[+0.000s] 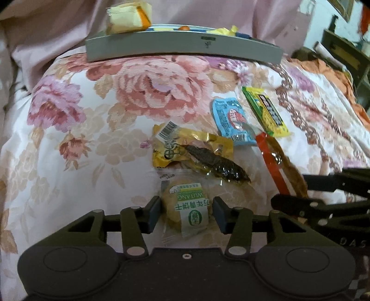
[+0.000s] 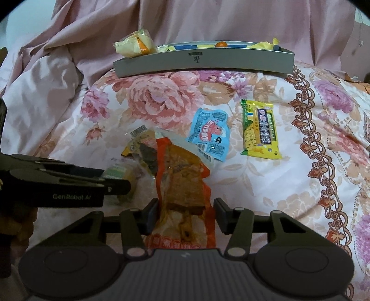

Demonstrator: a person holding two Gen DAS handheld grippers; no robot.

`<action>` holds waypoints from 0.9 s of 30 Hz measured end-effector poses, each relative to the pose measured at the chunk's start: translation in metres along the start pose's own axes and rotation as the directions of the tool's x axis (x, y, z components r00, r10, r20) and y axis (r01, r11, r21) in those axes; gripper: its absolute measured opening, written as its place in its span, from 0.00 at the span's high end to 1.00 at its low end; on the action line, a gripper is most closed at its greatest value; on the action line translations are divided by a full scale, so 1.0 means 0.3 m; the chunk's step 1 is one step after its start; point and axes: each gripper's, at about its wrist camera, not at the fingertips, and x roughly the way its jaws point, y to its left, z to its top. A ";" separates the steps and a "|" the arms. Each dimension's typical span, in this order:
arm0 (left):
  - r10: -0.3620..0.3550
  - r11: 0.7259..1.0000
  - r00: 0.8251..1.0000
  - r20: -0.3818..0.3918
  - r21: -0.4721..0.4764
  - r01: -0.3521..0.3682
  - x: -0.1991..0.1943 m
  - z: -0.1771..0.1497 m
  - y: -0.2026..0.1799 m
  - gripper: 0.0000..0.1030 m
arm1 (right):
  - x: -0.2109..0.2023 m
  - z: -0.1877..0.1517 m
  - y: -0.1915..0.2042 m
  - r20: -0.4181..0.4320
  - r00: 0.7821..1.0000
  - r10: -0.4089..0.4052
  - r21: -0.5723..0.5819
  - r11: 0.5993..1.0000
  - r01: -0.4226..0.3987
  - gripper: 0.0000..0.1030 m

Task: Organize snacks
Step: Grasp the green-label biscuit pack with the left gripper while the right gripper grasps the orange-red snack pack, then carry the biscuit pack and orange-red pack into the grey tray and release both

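A floral quilt (image 1: 138,97) in pink and peach covered the bed, with plain pink bedding (image 2: 208,20) bunched behind it. At the far edge sat a long grey tray (image 1: 180,47), a pale yellow and orange snack pack (image 1: 129,17) propped on its left end and small wrappers inside. Loose snacks lay in a cluster on the quilt: a yellow-green bar (image 2: 259,129) farthest right, a blue packet (image 2: 209,133) just beside it, and a gold pouch of dark dried food (image 1: 192,150) nearer the middle. The right gripper (image 2: 186,214) straddled an orange packet holding a brown slab (image 2: 182,183); its left pad touched the wrapper, the right pad stood apart, so nothing was clamped. The left gripper (image 1: 186,214) straddled a round biscuit in a clear green-labelled wrapper (image 1: 187,208), both pads close to the wrapper's edges; whether they pressed on it could not be told
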 end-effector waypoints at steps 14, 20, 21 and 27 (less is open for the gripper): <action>-0.010 1.000 1.000 -0.009 0.005 0.010 0.004 -0.005 -0.004 0.52 | -0.009 -0.001 -0.002 0.014 1.000 0.005 0.001 1.000 -0.005 0.47; -0.050 0.997 0.999 -0.001 -0.065 0.050 -0.011 -0.011 0.003 0.52 | -0.025 0.003 0.004 0.042 0.999 0.006 -0.013 1.000 -0.005 0.47; -0.056 0.996 0.998 0.005 -0.073 0.056 -0.017 -0.011 0.004 0.52 | -0.028 0.005 0.003 0.047 0.999 0.006 -0.012 1.000 -0.005 0.47; -0.067 0.993 0.995 0.076 -0.094 0.074 -0.065 -0.002 -0.002 0.52 | -0.046 0.018 -0.006 0.080 0.997 0.006 0.009 1.000 -0.007 0.47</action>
